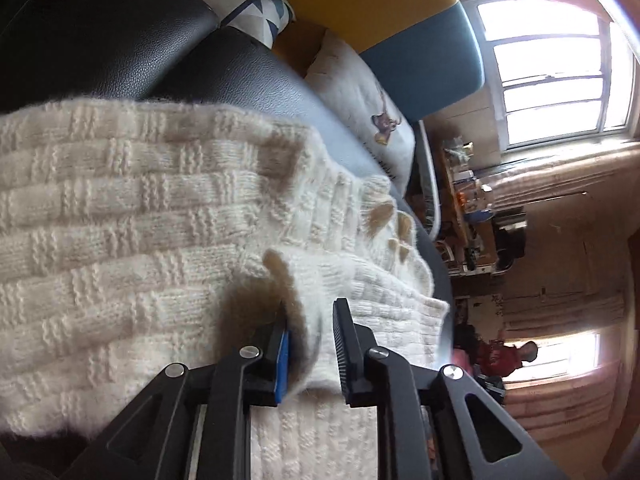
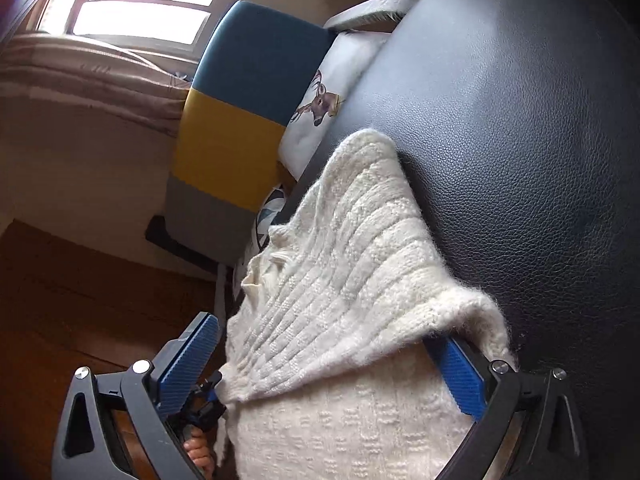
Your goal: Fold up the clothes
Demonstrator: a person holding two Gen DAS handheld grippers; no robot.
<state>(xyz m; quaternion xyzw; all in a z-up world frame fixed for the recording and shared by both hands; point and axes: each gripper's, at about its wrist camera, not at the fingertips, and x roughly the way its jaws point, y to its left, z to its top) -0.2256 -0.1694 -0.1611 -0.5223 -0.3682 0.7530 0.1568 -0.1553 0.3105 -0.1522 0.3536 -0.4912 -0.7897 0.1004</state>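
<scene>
Fuzzy cream basket-weave knit sweater (image 1: pixel 140 208), pebbled black leather cushion (image 2: pixel 520 140)

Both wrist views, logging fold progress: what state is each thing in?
Cream knit sweater: partly folded, lying on the black sofa seat.
Left gripper: fingers narrow, a fold of sweater between them.
Right gripper: fingers wide open, straddling the sweater.
Deer cushion: propped against the backrest.

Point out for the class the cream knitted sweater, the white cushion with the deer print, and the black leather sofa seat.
Cream knitted sweater (image 1: pixel 120 208): left wrist view, on its basket-weave body.
White cushion with the deer print (image 2: pixel 320 100): right wrist view, on the deer.
Black leather sofa seat (image 2: pixel 520 140): right wrist view, on bare leather.
</scene>
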